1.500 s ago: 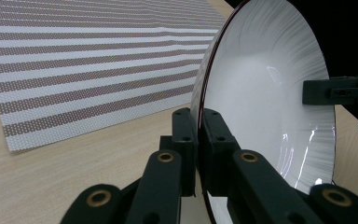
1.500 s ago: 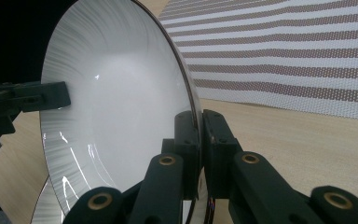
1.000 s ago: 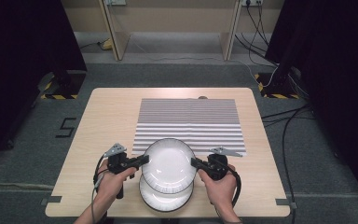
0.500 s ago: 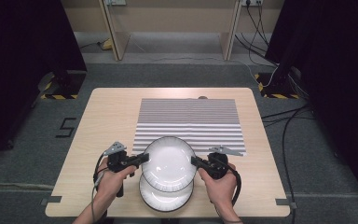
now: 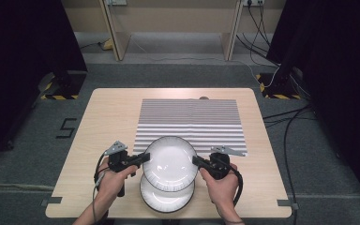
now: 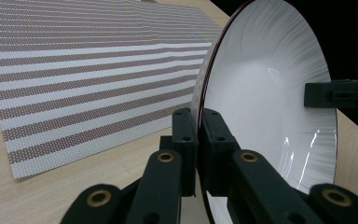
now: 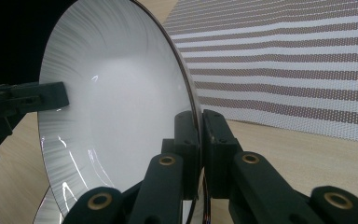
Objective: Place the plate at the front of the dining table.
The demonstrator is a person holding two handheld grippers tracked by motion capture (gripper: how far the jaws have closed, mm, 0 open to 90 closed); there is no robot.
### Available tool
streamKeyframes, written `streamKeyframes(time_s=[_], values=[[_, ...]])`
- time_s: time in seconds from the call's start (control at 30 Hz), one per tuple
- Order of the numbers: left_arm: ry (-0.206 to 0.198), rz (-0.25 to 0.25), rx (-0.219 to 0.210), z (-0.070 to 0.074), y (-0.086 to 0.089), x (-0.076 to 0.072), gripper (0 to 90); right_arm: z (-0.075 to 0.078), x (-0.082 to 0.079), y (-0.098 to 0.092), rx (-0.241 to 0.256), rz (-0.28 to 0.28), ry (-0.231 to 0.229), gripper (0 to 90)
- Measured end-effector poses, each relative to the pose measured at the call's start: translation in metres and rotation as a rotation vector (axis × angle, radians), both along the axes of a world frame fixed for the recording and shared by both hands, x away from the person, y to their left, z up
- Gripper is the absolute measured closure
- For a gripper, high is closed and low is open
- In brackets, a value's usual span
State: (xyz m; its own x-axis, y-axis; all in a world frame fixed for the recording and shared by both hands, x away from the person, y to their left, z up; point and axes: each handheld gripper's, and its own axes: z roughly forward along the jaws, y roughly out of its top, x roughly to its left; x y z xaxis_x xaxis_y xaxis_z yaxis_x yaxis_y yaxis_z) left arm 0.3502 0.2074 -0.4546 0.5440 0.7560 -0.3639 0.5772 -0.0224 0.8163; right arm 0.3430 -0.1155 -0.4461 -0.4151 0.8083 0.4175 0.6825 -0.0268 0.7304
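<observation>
Over the near edge of the desk (image 5: 98, 122), just short of the striped mat (image 5: 190, 119): upper plate (image 5: 170, 162) lifted level, overlapping a second plate (image 5: 166, 199) lying flat beneath. Left tongs (image 5: 145, 157) clamped on the upper plate's left rim, right tongs (image 5: 195, 161) clamped on its right rim, opposite each other. From the left gripper view, rim pinched edge-on between both black jaws, white ribbed face turned right, opposite tongs biting the far rim. From the right gripper view, same grip mirrored, mat beyond. Each set gripped by a hand from below.
</observation>
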Motion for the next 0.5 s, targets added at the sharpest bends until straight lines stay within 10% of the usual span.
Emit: streamKeyframes(time_s=[0.5], values=[[-0.019, 0.004, 0.003, 0.0064, -0.0007, 0.0051, 85.0, 0.0056, 0.0035, 0.0002, 0.004, -0.011, -0.014, 85.4]])
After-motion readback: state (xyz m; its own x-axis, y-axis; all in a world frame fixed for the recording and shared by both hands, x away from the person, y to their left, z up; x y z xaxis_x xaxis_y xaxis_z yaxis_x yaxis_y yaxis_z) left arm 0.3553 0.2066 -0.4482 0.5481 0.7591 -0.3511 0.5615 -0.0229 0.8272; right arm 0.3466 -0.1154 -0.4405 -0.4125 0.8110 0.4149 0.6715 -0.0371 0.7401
